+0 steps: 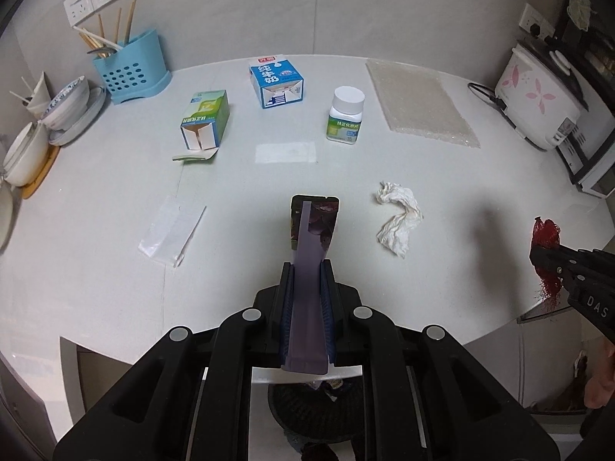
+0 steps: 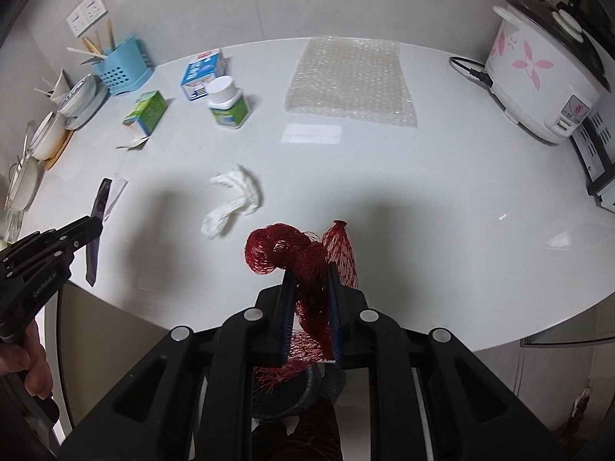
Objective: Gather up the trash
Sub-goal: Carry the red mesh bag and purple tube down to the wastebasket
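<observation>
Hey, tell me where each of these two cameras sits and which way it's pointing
Left wrist: on the left gripper, looking across the counter; its fingers clamp a purple wrapper.
Right wrist: on the right gripper, facing likewise; it holds red mesh netting.
Shared: crumpled tissue, pill bottle, each other's gripper.

The net (image 2: pixel 303 265) is dark red mesh; the wrapper (image 1: pixel 312 230) is purple with a darker print. The tissue (image 1: pixel 398 219) is white. The carton (image 1: pixel 277 80) is blue and white with a red label, the box (image 1: pixel 205 119) green and white. The bottle (image 1: pixel 346 113) has a white cap and green label. The cooker (image 2: pixel 538 77) is white with pink flowers. The holder (image 1: pixel 130 67) is light blue with round holes.
</observation>
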Demonstrator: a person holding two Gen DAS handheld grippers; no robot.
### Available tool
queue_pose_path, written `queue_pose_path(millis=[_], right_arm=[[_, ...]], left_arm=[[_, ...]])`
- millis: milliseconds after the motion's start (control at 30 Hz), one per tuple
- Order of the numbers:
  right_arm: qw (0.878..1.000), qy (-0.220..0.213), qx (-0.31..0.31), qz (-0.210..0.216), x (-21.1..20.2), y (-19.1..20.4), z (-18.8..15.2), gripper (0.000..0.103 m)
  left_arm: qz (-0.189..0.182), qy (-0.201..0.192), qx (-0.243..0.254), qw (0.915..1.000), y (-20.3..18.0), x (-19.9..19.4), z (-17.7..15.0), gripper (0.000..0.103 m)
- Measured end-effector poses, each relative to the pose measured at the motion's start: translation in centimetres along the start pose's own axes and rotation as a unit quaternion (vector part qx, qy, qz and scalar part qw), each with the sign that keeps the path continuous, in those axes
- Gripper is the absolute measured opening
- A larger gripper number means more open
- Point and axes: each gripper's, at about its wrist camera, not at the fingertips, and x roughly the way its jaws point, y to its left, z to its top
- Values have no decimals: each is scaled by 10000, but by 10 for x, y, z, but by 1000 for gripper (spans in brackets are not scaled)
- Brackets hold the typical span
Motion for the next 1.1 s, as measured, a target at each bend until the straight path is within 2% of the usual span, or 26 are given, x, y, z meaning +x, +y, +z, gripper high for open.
queue_pose_path(millis=[300,500,667,900,1100], right_arm=[[9996,-145,-193,135,-20,42,-42,14],[9991,-85,-220,355,-16,61,-71,14],[9990,-70,-234,369,-12,74,-94,14],[9984,-39,-260,509,7,90,-127,15],[9979,278,-321,480,40,104,-154,15]], left_arm=[[-107,30,10,9999,8,-23,-53,13],[-133,80,44,9999,15,-28,-88,13],[-155,147,-14,9998,26,-26,-116,13],[-195,201,28,9996,38,-14,-153,13],[-165,306,-118,9993,51,3,-183,13]])
